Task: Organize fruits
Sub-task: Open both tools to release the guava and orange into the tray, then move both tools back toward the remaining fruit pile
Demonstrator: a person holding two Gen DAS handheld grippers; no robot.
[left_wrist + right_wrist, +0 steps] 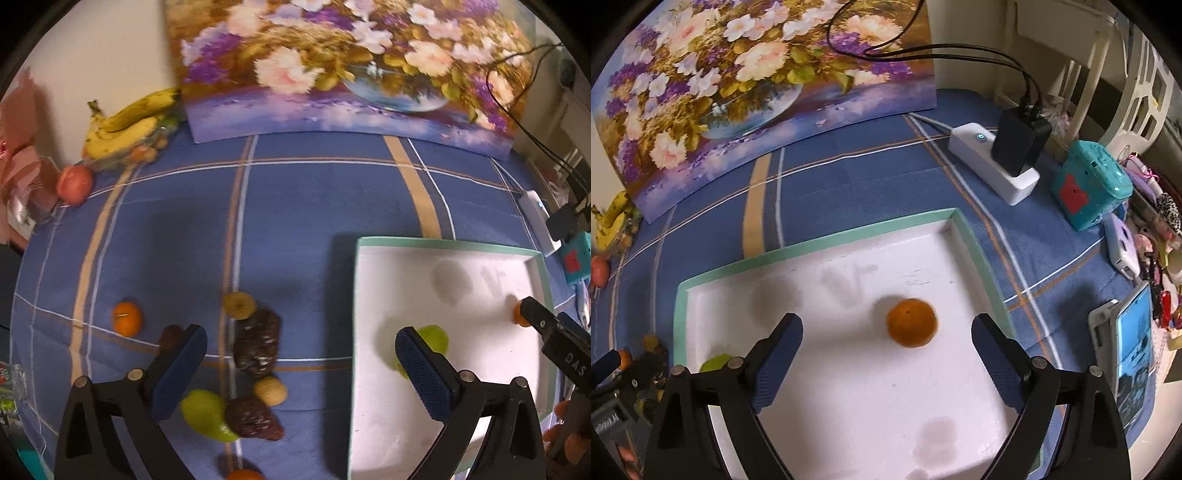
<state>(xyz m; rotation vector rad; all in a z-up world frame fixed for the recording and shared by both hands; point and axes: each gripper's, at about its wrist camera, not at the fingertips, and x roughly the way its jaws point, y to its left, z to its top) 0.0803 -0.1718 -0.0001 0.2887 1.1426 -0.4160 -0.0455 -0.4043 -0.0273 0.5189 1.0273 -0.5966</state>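
Observation:
A white tray with a mint-green rim point(443, 244) point(820, 243) lies on the blue plaid cloth. In it are an orange point(911, 323) point(520, 314) and a green fruit point(437, 339) point(714, 363). My right gripper point(888, 354) is open over the tray, with the orange lying free between its fingers. My left gripper point(301, 369) is open and empty, straddling the tray's left edge. Loose fruits lie left of the tray: an orange point(127, 318), a yellow fruit point(239, 305), two dark bumpy fruits point(258, 342) point(253, 417), a green pear point(205, 413) and a tan round fruit point(270, 390).
A flower painting point(332, 66) leans on the back wall. Bananas point(125, 122) and a red apple point(74, 184) sit at the far left. A white power strip with black plugs point(1001, 162), a teal box point(1089, 184) and a phone point(1130, 350) lie right of the tray.

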